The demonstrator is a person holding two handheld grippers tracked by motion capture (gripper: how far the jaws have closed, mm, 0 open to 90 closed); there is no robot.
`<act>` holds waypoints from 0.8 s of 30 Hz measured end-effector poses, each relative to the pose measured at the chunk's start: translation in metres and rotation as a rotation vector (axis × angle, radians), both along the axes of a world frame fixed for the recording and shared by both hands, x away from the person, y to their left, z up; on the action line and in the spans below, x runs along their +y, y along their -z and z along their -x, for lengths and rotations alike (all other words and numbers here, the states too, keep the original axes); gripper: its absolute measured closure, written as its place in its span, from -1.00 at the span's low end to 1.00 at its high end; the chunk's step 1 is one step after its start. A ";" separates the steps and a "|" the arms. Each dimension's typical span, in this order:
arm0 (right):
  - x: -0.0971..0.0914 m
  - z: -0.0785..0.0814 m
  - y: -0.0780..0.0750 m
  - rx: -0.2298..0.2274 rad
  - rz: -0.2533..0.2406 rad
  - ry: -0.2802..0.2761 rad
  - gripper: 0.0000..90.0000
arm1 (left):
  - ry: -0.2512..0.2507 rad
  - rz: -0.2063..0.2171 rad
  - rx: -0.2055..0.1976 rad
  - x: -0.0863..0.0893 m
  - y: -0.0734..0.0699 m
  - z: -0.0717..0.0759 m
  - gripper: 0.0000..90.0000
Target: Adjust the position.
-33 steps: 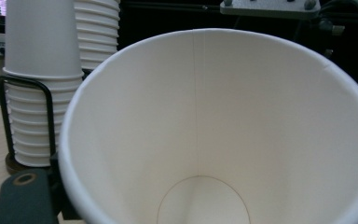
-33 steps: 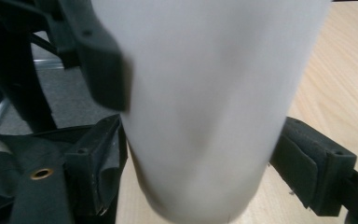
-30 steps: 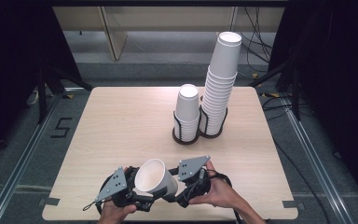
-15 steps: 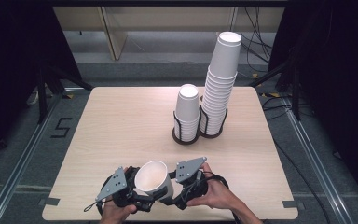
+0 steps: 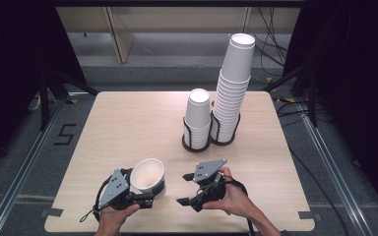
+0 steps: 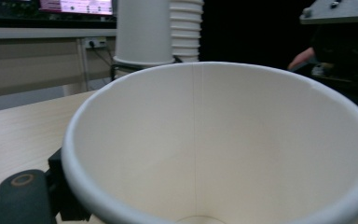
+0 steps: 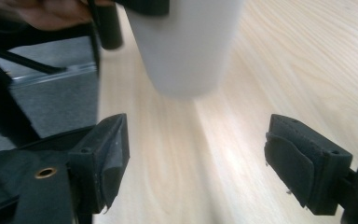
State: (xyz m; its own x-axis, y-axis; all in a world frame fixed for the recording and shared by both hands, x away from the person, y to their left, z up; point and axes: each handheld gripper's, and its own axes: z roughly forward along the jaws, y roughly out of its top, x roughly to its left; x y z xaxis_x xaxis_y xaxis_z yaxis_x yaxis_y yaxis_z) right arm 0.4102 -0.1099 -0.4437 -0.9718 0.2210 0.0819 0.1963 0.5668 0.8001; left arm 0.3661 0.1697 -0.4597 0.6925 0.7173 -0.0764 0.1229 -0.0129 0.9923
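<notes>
A white paper cup sits tilted near the table's front left, with my left gripper shut on it. Its jaws have just been closing with the cup between them. In the left gripper view the cup's open mouth faces the camera, and one black finger shows outside the rim at the lower left. My right gripper stands open just right of the cup and apart from it. In the right gripper view, the cup's side lies beyond that gripper, which has nothing between its fingers.
At the table's back right, a short stack of white cups and a tall stack stand in black wire holders. The wooden table ends close behind both hands. Dark floor and metal rails surround it.
The left gripper has carried the cup a little to the left, away from the right gripper, so a gap now shows between them. The right gripper has stayed in place.
</notes>
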 end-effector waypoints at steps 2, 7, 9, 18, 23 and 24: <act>-0.003 -0.001 0.000 -0.005 0.008 0.011 -0.47 | -0.039 -0.011 0.009 0.005 0.000 -0.002 -0.69; -0.007 -0.003 0.000 -0.018 0.018 0.044 -0.47 | -0.120 -0.037 0.020 0.013 0.004 -0.009 -0.69; -0.009 -0.004 0.001 -0.010 0.016 0.052 -0.47 | -0.139 -0.050 0.025 0.016 0.005 -0.011 -0.70; -0.016 -0.005 0.005 -0.013 0.024 0.082 -0.48 | -0.205 -0.066 0.035 0.026 0.008 -0.020 -0.70; -0.023 -0.003 0.005 -0.020 0.009 0.112 -0.49 | -0.234 -0.071 0.040 0.028 0.009 -0.029 -0.70; -0.025 -0.003 0.004 -0.020 0.013 0.119 -0.48 | -0.240 -0.073 0.038 0.028 0.010 -0.031 -0.70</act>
State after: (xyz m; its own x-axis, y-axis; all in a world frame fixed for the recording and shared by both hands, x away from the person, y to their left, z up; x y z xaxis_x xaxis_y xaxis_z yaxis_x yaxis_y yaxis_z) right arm 0.4134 -0.1352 -0.4478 -0.9399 0.3362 0.0594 0.2473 0.5508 0.7971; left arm 0.3968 0.1981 -0.4699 0.4992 0.8655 -0.0406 0.1680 -0.0508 0.9845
